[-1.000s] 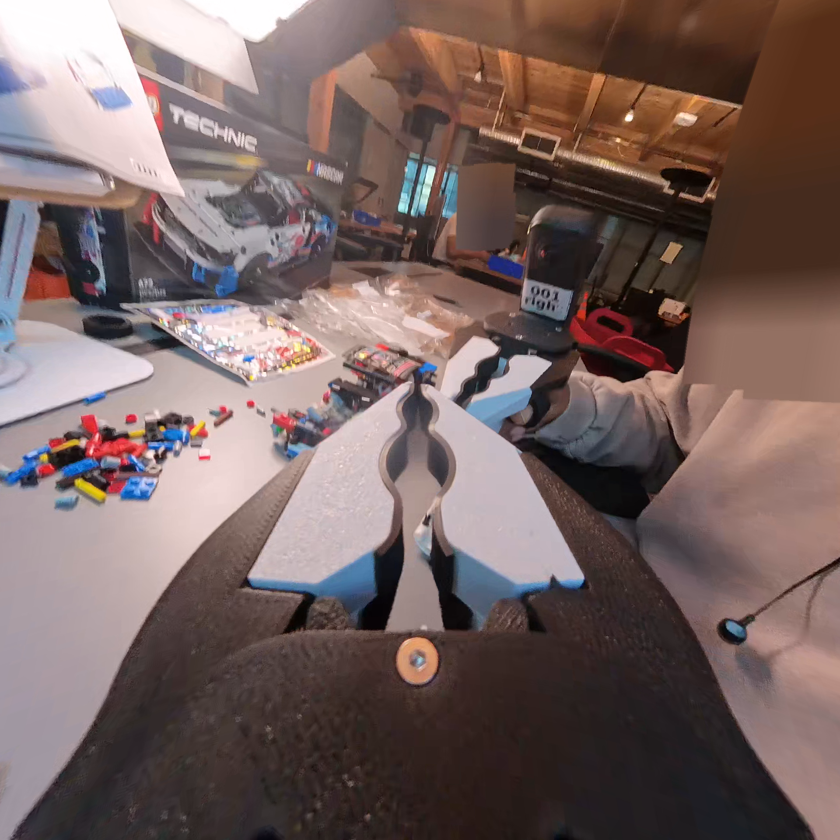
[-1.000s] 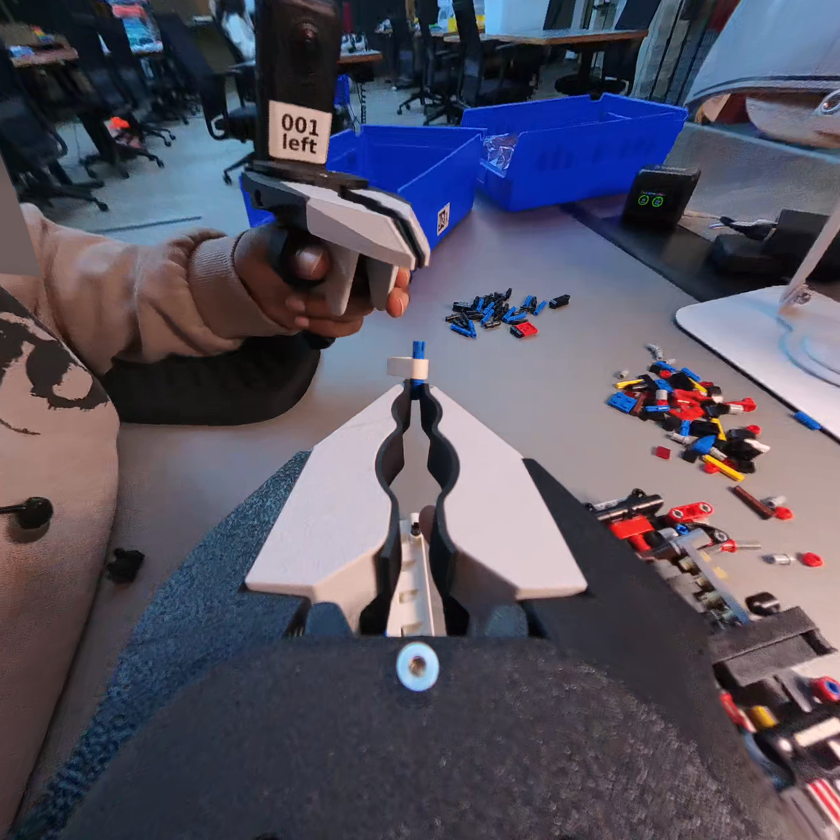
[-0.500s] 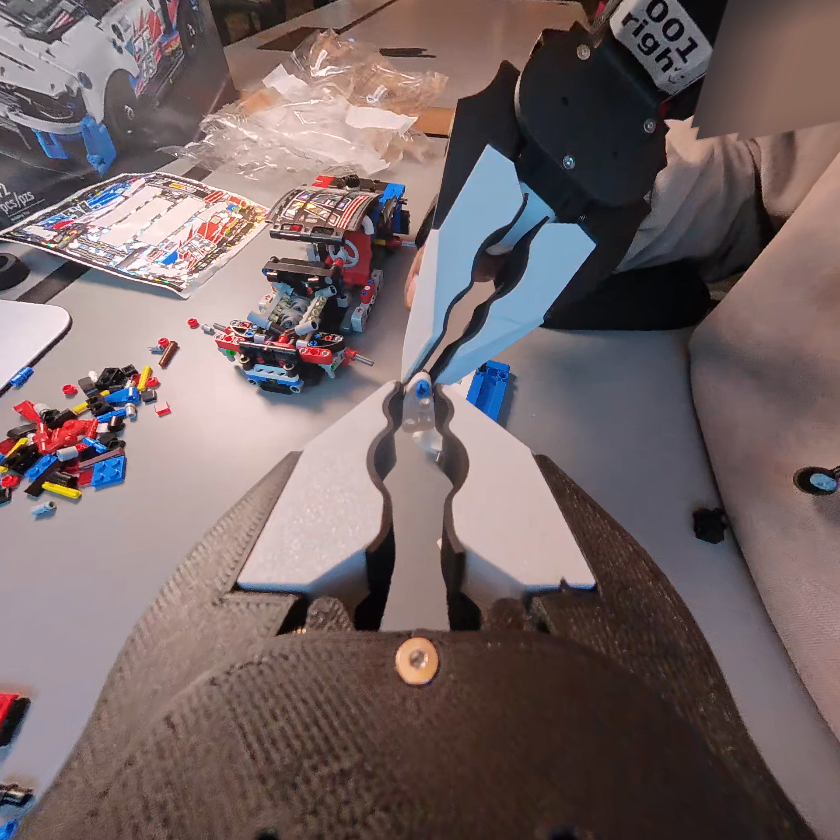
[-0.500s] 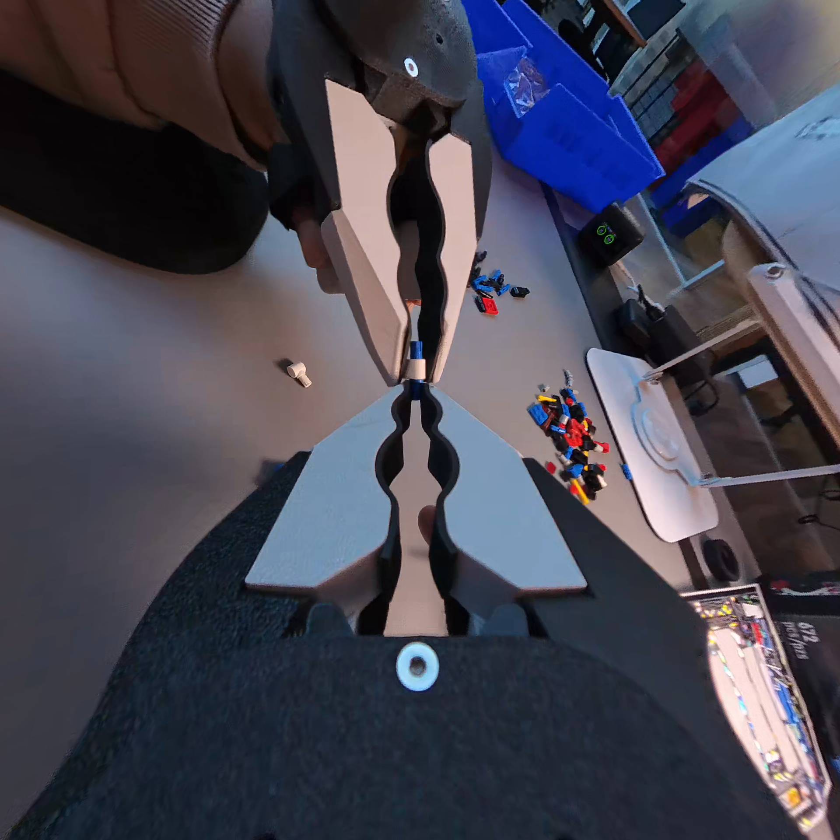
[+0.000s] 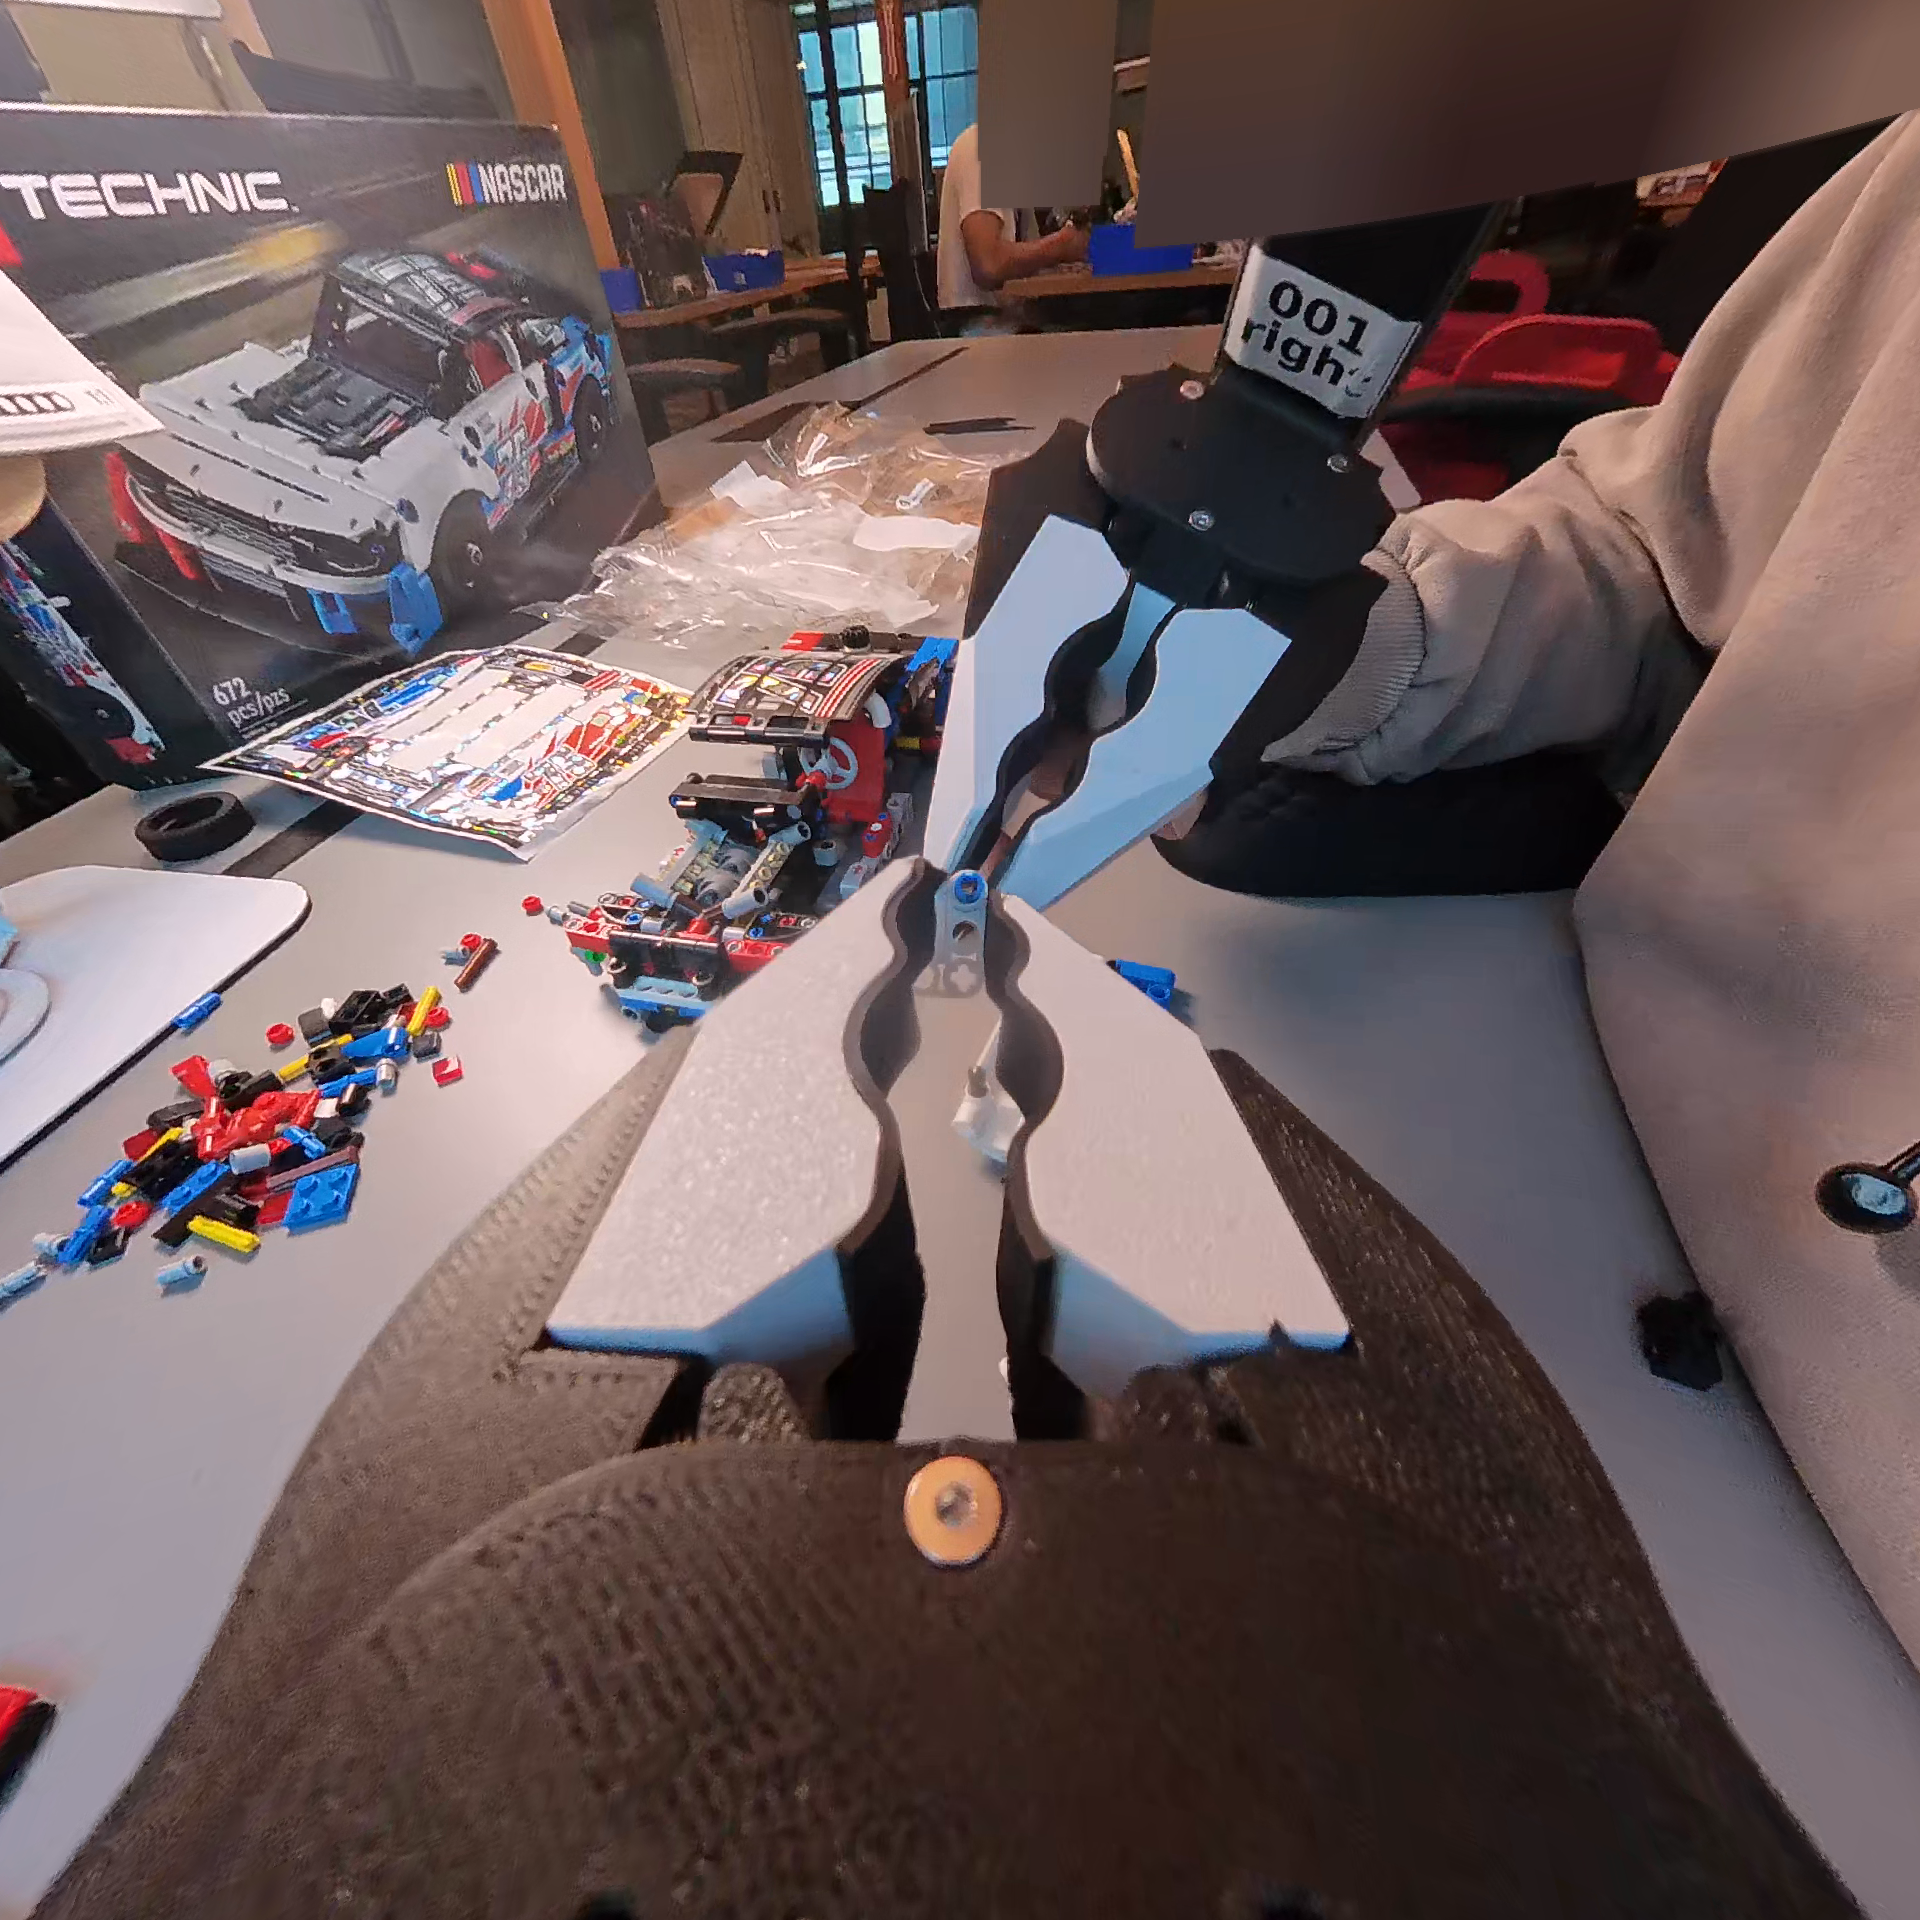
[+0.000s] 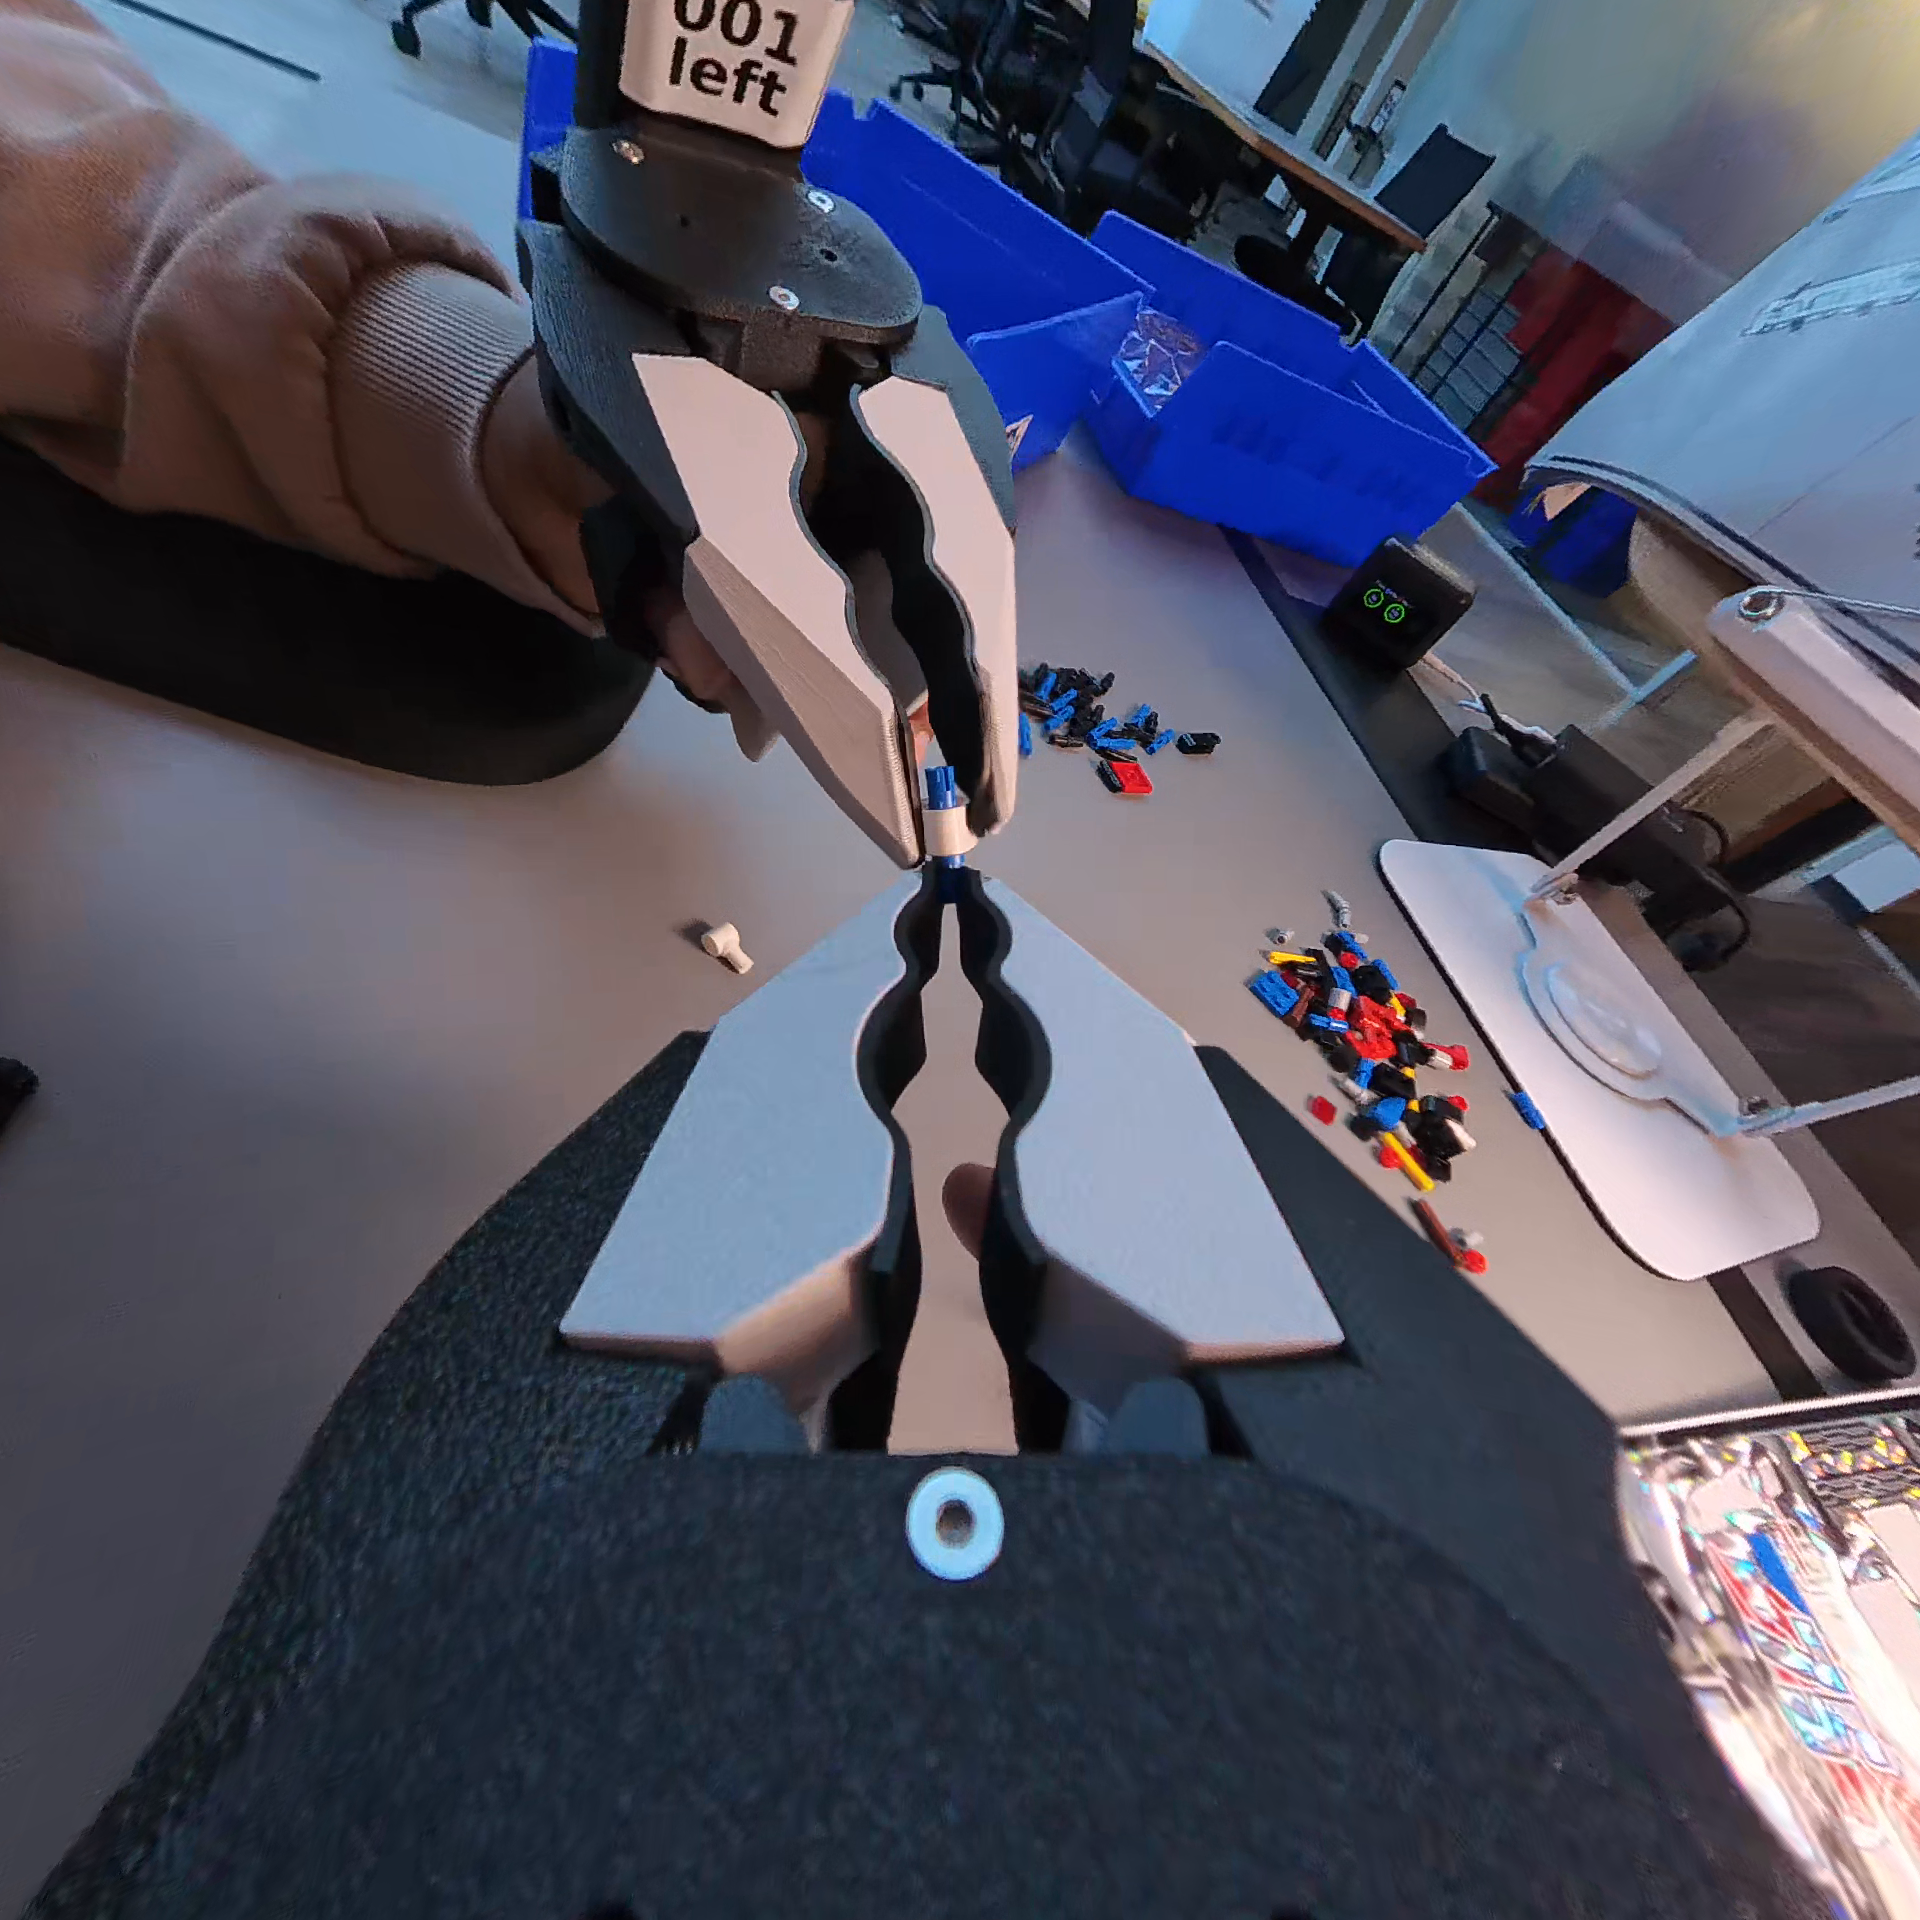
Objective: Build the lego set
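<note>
Since a second ago, tipped down and brought tip to tip above the table: left gripper (image 5: pixel 961 914) pinching a small grey liftarm (image 5: pixel 964 940), right gripper (image 6: pixel 951 883) pinching a blue pin (image 6: pixel 948 871) seated through it. Sub-step apparently nearly done; half-built car (image 5: pixel 774 831) well short of complete, loose parts pile (image 5: pixel 249 1132) still unused.

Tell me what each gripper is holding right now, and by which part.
The left gripper pinches a small grey connector by its flat sides. The right gripper pinches the lower end of the blue pin that passes through that connector.
</note>
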Motion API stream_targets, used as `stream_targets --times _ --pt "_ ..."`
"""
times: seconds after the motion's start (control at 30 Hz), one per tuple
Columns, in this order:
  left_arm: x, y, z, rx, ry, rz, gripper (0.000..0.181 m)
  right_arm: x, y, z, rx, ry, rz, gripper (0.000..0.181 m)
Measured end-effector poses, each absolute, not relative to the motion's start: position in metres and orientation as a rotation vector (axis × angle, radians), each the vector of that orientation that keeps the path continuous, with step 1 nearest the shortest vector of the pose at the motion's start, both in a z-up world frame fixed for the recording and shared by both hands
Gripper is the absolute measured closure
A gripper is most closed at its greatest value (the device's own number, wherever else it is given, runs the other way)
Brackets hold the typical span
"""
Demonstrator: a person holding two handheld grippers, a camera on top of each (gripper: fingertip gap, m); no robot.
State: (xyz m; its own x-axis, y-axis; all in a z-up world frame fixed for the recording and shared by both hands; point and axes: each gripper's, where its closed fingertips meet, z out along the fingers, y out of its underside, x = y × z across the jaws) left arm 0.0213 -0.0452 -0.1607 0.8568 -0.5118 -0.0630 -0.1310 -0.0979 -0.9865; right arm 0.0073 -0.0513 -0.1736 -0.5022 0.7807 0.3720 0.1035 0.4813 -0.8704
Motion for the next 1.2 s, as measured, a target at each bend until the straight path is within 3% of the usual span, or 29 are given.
stream_targets --times 0.33,0.6,0.87,1.2 --pt "0.024 -0.045 -0.164 -1.671 0.518 -0.376 0.179 0.011 -0.048 -0.18 -0.766 -1.945 1.091 0.179" --pt "0.023 -0.045 -0.185 -1.759 0.574 -0.296 0.16 0.011 -0.048 -0.185 -0.676 -1.976 0.931 0.179" --pt "0.022 -0.049 -0.192 -1.813 0.658 -0.276 0.169 0.014 -0.053 -0.192 -0.581 -2.011 0.85 0.179" --pt "0.028 -0.052 -0.17 -1.674 0.655 -0.275 0.169 0.02 -0.056 -0.182 -0.631 -1.981 1.089 0.18"
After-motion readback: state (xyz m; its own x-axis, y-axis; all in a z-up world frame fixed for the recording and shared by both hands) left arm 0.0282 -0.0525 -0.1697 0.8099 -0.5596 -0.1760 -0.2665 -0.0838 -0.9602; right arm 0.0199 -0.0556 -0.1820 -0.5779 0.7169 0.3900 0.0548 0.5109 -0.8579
